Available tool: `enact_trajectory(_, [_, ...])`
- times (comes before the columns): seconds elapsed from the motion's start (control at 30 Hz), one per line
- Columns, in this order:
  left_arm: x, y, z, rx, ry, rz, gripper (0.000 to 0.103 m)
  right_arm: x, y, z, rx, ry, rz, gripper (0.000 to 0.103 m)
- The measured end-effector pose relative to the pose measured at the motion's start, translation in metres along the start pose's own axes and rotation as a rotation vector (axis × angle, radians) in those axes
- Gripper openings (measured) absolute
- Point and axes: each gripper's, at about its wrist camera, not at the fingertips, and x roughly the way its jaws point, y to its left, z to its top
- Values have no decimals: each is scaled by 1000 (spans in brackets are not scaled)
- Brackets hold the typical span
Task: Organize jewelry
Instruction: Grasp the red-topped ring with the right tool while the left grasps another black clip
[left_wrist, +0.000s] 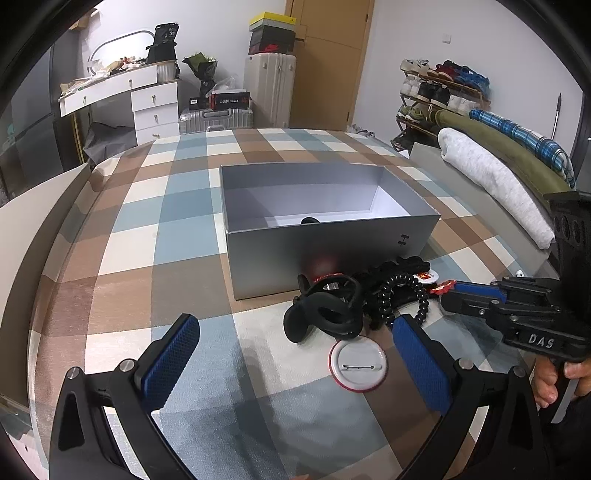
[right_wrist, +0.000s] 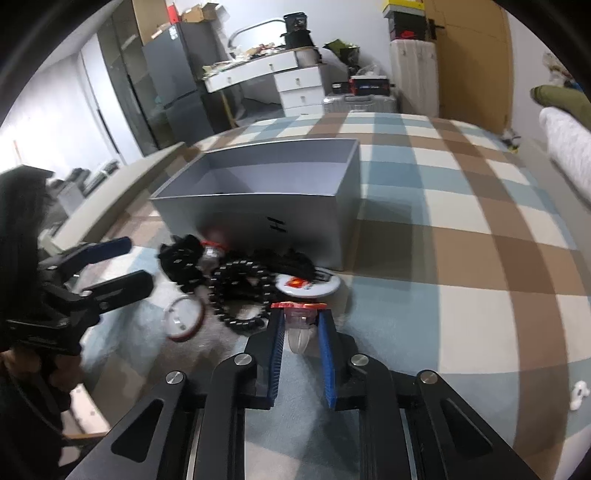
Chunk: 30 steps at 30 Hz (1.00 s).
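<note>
An open grey box (left_wrist: 332, 240) stands on the checked cloth, with a dark item (left_wrist: 310, 220) inside; it also shows in the right wrist view (right_wrist: 266, 206). In front of it lies a pile: black hair claws (left_wrist: 325, 310), a black bead bracelet (left_wrist: 402, 295) (right_wrist: 240, 295), a white pin badge face down (left_wrist: 357, 364) (right_wrist: 183, 318) and another badge (right_wrist: 308, 285). My left gripper (left_wrist: 295, 354) is open just short of the pile. My right gripper (right_wrist: 300, 314) is shut on a small clear piece with a red flower top (right_wrist: 300, 312), at the pile's right edge (left_wrist: 445, 287).
Folded clothes (left_wrist: 495, 177) lie along the right side of the bed. A small white object (right_wrist: 578, 395) lies on the cloth at the right. Beyond the bed are a white dresser (left_wrist: 147, 99), suitcases (left_wrist: 269, 88) and a shoe rack (left_wrist: 439, 92).
</note>
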Motion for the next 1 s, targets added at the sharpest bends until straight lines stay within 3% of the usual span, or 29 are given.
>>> enact_trajectory(0.17, [-1, 1, 1, -4, -4, 0, 102, -6, -20, 1, 102, -22, 72, 18])
enact_trajectory(0.37, [4, 3, 3, -24, 11, -2, 102, -19, -14, 5, 83, -85, 45, 18])
enact_trajectory(0.63, [20, 2, 9, -58, 54, -70, 101, -19, -7, 7, 61, -91, 39, 18])
enact_trajectory(0.87, [27, -5, 7, -25, 77, -97, 72, -18, -5, 7, 53, -87, 44, 18])
enact_trajectory(1.0, [26, -3, 7, -39, 75, -100, 71, -19, -4, 8, 50, -90, 46, 18])
